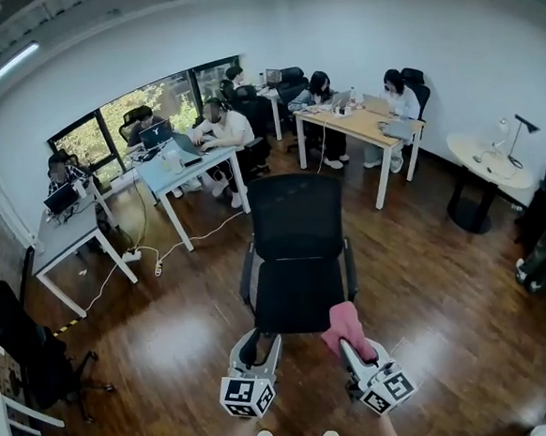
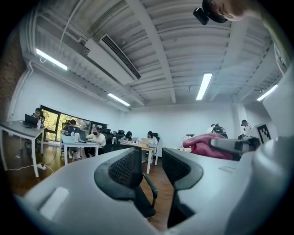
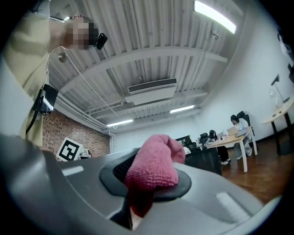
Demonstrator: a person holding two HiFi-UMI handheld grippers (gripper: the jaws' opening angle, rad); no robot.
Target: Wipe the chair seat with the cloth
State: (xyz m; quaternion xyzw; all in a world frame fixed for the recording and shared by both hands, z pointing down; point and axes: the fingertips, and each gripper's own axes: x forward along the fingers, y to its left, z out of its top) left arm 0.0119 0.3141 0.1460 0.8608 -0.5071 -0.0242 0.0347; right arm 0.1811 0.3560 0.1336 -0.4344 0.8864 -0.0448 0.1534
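A black office chair stands mid-room in the head view, backrest (image 1: 296,215) away from me and seat (image 1: 296,295) just before the grippers. My right gripper (image 1: 357,349) is shut on a pink cloth (image 1: 345,325), held above the seat's front right corner. The right gripper view shows that cloth (image 3: 154,166) bunched between the jaws of the right gripper (image 3: 149,183). My left gripper (image 1: 258,349) hovers at the seat's front left corner, open and holding nothing. In the left gripper view the left gripper (image 2: 151,166) shows a gap between its black pads (image 2: 123,167), with the cloth (image 2: 206,145) to the right.
Several people sit at a white desk (image 1: 162,177) and a wooden desk (image 1: 368,130) behind the chair. A round table with a lamp (image 1: 487,160) stands at the right, another black chair (image 1: 20,347) at the left. Cables (image 1: 154,259) lie on the wooden floor.
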